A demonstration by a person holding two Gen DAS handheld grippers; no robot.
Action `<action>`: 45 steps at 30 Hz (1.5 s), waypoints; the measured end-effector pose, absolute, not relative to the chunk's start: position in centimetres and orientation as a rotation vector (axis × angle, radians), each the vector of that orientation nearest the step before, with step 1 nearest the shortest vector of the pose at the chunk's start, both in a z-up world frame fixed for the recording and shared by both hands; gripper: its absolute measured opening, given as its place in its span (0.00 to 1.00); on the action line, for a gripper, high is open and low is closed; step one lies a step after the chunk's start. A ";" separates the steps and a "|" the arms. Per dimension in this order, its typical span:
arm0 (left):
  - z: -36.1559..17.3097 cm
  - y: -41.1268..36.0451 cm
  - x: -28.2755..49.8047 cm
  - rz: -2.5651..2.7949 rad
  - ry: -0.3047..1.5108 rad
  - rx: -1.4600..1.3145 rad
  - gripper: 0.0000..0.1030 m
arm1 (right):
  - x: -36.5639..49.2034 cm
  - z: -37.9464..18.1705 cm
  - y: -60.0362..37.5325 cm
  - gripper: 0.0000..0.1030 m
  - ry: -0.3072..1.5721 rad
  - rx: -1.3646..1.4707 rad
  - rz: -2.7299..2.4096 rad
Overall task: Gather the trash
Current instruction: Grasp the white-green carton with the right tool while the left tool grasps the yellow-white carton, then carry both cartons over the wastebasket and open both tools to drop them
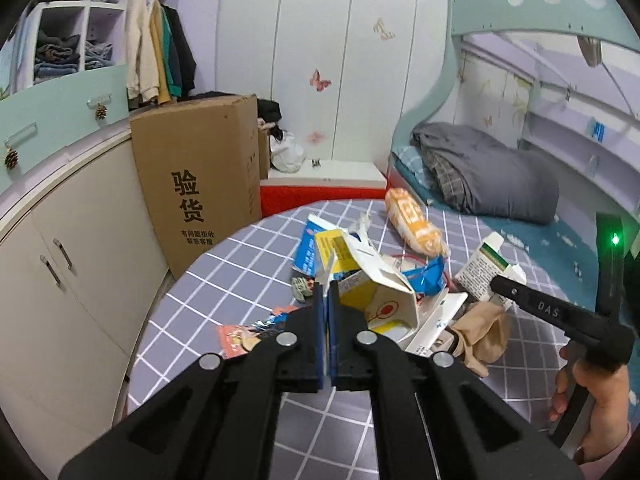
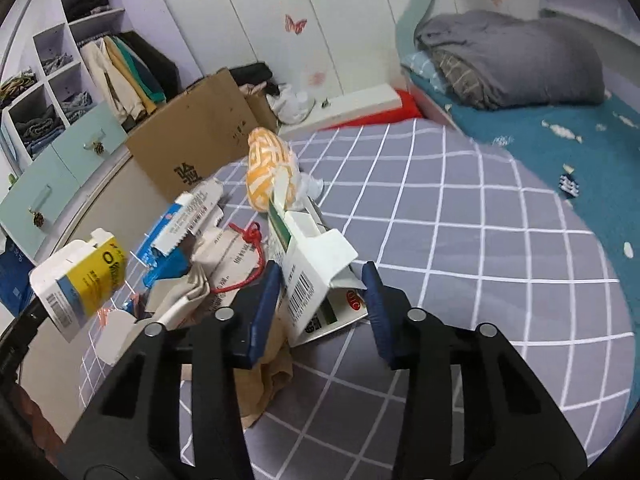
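Observation:
A pile of trash lies on the grey checked bed cover (image 1: 224, 280). My left gripper (image 1: 328, 292) is shut on a flap of the yellow and white carton (image 1: 372, 292) and holds it above the cover; it also shows lifted in the right wrist view (image 2: 80, 284). My right gripper (image 2: 320, 280) is open, its jaws on either side of a green and white medicine box (image 2: 308, 276). The same box (image 1: 488, 264) shows in the left wrist view by the right gripper's tip (image 1: 504, 284). An orange snack bag (image 2: 268, 168), a blue wrapper (image 2: 164, 256) and a beige cloth (image 1: 480, 336) lie around.
A big cardboard box (image 1: 200, 184) stands left of the bed beside cream cabinets (image 1: 60, 280). A grey duvet (image 1: 488, 172) lies on the blue bunk mattress to the right. A red string (image 2: 252, 248) lies among paper scraps. A red and silver wrapper (image 1: 248, 332) lies by my left gripper.

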State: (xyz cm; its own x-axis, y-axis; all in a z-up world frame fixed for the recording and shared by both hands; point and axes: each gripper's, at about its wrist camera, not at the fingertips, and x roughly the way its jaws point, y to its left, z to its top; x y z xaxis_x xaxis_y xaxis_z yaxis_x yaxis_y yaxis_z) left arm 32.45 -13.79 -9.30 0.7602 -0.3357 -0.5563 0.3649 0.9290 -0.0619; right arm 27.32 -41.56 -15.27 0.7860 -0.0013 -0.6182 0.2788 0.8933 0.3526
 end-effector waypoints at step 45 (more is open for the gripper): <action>-20.8 23.4 28.6 0.126 0.878 -0.222 0.02 | 28.7 -17.7 5.3 0.37 0.814 0.068 0.536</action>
State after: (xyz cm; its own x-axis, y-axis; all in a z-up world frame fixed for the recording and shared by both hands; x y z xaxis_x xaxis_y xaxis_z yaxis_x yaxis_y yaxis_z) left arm 28.56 23.38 -20.76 0.6332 0.0183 -0.7738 -0.1998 0.9697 -0.1406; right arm 28.66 5.27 -17.66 0.5617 0.4799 -0.6739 -0.4291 0.8655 0.2586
